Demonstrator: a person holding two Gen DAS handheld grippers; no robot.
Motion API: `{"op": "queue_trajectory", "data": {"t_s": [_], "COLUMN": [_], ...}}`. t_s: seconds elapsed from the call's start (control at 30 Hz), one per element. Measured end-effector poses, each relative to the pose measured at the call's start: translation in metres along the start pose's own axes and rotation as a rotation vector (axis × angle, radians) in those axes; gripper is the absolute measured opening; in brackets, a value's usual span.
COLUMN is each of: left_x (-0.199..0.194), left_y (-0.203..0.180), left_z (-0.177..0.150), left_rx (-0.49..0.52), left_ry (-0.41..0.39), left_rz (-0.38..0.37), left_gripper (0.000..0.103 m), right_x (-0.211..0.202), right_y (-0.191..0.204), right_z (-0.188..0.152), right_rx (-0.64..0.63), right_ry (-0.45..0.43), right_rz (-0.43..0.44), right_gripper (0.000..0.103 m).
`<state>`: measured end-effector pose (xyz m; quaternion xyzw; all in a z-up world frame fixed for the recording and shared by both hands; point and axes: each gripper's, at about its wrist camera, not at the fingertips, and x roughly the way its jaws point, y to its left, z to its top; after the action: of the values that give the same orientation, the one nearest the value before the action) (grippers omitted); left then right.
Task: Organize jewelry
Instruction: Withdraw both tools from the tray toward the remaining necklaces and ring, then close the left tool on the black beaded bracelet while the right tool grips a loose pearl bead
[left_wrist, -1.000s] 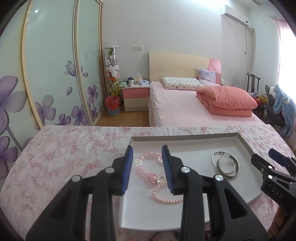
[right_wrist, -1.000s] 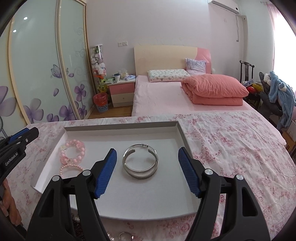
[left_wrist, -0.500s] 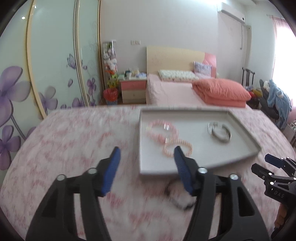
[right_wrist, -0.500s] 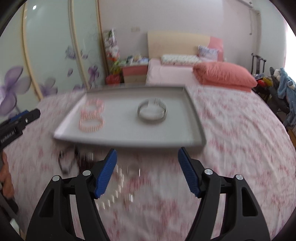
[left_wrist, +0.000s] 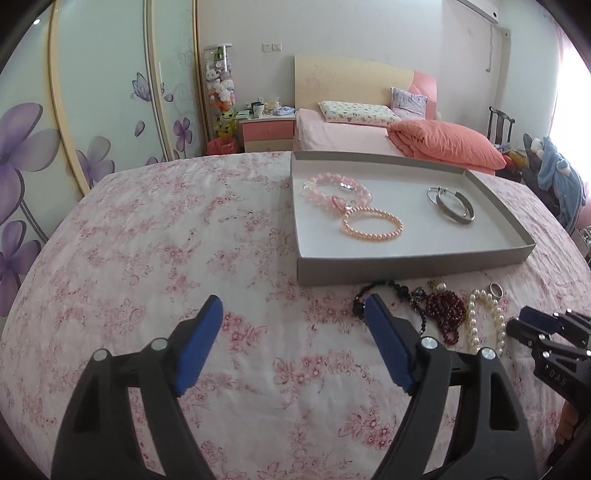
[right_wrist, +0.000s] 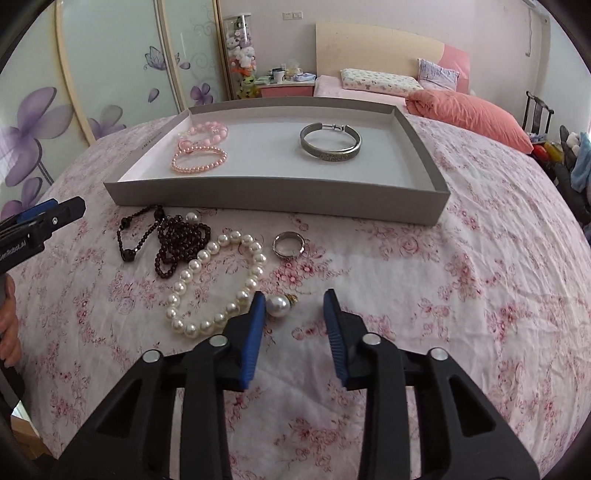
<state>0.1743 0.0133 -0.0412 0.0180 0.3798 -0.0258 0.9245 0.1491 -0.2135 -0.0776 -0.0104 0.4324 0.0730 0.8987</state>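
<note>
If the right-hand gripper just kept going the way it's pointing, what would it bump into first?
Most likely the big single pearl with a gold cap, lying just ahead of the right gripper, close by its left finger. The jaws are closing, with nothing gripped yet. Otherwise it meets the floral cloth; depth is hard to judge.

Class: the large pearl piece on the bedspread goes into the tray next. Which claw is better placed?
Right claw: its closing jaws flank the large pearl. Left claw opens over bare bedspread.

A home bedroom: bed, nightstand, floral sliding wardrobe doors.
</note>
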Motion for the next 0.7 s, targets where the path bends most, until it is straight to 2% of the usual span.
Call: {"op": "queue_trajectory", "data": {"t_s": [0.13, 0.23, 0.37, 0.53, 0.7], "left_x": [0.003, 0.006, 0.013, 0.024, 0.041], "left_y": [-0.008, -0.014, -0.021, -0.031, -0.038], "left_z": [0.000, 0.000, 0.000, 0.001, 0.002], "left_rx": [0.015, 0.023, 0.026, 0.027, 0.012], "left_ry": [0.016, 0.031, 0.062, 0.101, 0.151], "left_rz": [-0.011, -0.020, -0.024, -0.020, -0.004], "left_gripper": [0.078, 0.078, 0.077, 0.068, 0.054], "right_x": [-0.004, -0.004, -0.003, -0.002, -0.003], "right_y": [0.004, -0.002, -0.031, -0.039, -0.039], "right_z": [0.000, 0.001, 0.003, 0.002, 0.000], "right_rx": [-0.027, -0.022, 0.078, 0.099, 0.093], "right_ry": [-0.002, -0.003, -0.001, -0.004, -0.004], "right_rz": [-0.017, -0.072, -0.153, -0.166, -0.165], "right_gripper": [0.017, 0.017, 0.017, 0.017, 0.017]}}
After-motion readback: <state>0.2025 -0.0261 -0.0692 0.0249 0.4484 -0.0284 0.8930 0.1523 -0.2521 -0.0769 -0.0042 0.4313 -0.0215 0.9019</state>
